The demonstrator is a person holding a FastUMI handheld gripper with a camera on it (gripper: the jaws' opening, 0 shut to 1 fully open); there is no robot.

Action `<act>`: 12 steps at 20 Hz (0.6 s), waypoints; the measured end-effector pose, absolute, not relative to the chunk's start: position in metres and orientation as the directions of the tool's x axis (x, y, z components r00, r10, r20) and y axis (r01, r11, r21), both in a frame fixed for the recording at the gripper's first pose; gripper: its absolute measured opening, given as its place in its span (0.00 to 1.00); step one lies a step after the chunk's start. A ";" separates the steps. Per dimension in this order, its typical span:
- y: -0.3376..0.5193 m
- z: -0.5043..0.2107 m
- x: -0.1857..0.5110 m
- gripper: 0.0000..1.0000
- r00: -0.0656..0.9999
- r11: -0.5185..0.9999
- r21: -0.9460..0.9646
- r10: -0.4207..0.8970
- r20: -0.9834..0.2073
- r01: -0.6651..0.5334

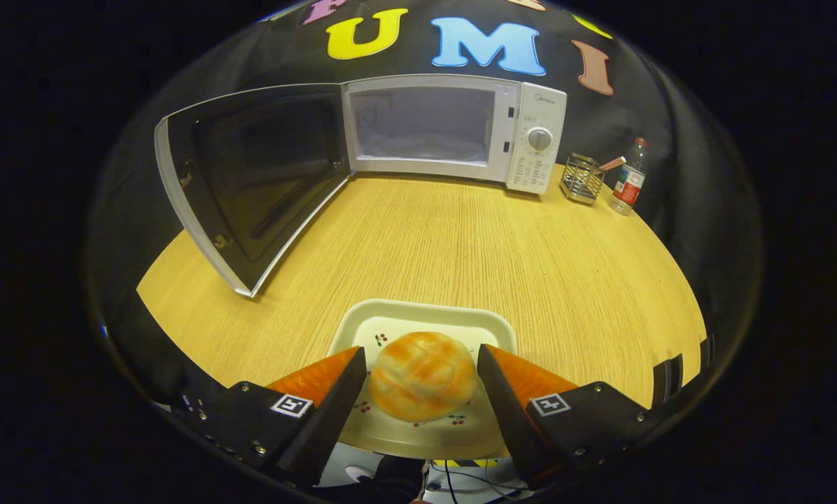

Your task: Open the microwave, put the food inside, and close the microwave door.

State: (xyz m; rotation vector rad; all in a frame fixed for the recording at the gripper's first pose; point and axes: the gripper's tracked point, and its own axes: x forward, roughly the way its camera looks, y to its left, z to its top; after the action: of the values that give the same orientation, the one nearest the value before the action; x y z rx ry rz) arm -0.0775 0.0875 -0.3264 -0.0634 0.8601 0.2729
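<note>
I see the bun (423,376), round and dome-shaped with no clear long axis, golden with orange streaks in a crosshatch pattern, resting on a pale tray (425,316) printed with small cherry motifs. My tool (422,360) is spread, one finger on each side of the bun with a narrow gap on both sides. The tray lies at the near edge of the wooden desk (460,238). Beyond it, the white microwave (453,129) faces me, its door (250,182) swung wide to my left, cavity exposed. Its brand mark is too small to read. Right of it stand a wire holder (581,178) and a bottle (628,177), its label illegible.
</note>
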 end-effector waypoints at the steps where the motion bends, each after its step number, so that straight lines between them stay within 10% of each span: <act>1: 0.087 -0.329 -0.077 0.97 0.612 0.964 0.054 0.209 -0.762 -0.262; 12: 0.092 -0.322 -0.066 0.85 0.618 0.962 0.126 0.254 -0.744 -0.244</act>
State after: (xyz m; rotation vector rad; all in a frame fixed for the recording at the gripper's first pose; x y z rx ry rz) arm -0.0663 0.0924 -0.3225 0.0125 0.8584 0.2862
